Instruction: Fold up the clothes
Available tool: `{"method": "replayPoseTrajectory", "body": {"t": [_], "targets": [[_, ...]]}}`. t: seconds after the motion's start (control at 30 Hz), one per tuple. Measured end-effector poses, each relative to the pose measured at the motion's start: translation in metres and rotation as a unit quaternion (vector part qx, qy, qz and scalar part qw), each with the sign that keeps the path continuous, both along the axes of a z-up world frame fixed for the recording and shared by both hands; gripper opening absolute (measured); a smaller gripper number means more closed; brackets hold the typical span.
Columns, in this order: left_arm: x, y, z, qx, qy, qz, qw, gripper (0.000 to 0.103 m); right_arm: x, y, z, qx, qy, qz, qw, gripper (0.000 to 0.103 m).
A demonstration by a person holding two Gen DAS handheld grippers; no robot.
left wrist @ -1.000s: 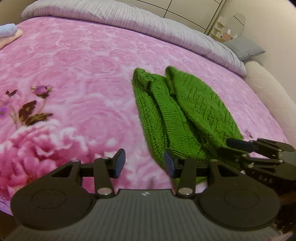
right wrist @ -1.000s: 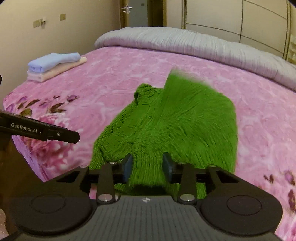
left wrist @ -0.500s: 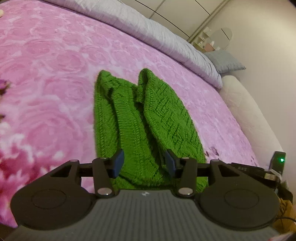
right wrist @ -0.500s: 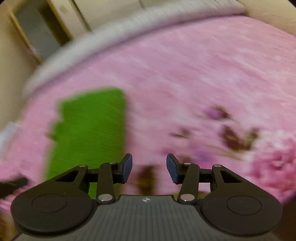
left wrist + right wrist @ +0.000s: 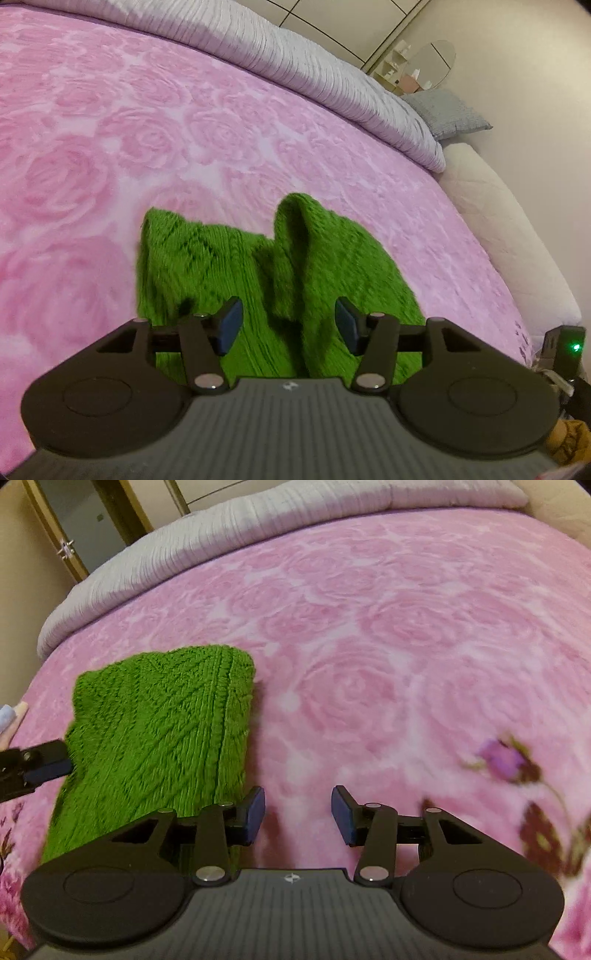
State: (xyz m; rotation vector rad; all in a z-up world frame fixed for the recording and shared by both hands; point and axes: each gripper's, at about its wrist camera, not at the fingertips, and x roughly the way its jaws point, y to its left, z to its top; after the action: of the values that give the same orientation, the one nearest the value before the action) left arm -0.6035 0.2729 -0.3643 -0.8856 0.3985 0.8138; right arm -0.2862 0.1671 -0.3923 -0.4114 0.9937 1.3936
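Observation:
A green knitted sweater point(image 5: 229, 258) lies folded lengthwise on the pink rose blanket point(image 5: 92, 147). My left gripper point(image 5: 288, 326) is open just above the sweater's near end, with a raised fold of knit between its pads, not clamped. In the right wrist view the sweater point(image 5: 159, 731) lies to the left. My right gripper point(image 5: 297, 814) is open and empty over bare blanket, just right of the sweater's edge. The left gripper's fingertips point(image 5: 48, 764) show at the sweater's left edge.
A grey duvet point(image 5: 295, 66) runs along the far side of the bed. A grey pillow point(image 5: 450, 114) and a white mattress edge point(image 5: 509, 236) are at the right. Folded towels point(image 5: 9, 716) peek in at the far left.
My left gripper has moved right and forward onto the sweater's near end. My right gripper let go of the sweater, swung to the right and now sits beside it, open.

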Motion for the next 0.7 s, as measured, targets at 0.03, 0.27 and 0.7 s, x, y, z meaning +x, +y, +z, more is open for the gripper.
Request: {"method": "replayPoseTrajectory", "body": {"t": [0.03, 0.27, 0.7], "targets": [[0.002, 0.006, -0.004, 0.000, -0.001, -0.002, 1.0000, 0.050, -0.001, 0.006, -0.001, 0.000, 0.000, 0.002, 1.000, 0.046], [0.012, 0.022, -0.014, -0.002, -0.045, -0.042, 0.9981, 0.036, -0.004, 0.036, 0.000, -0.015, 0.035, 0.043, 0.998, 0.024], [-0.050, 0.032, 0.024, 0.022, -0.041, -0.020, 0.9987, 0.013, -0.077, 0.061, 0.049, -0.011, -0.103, 0.235, 0.966, 0.023]]}}
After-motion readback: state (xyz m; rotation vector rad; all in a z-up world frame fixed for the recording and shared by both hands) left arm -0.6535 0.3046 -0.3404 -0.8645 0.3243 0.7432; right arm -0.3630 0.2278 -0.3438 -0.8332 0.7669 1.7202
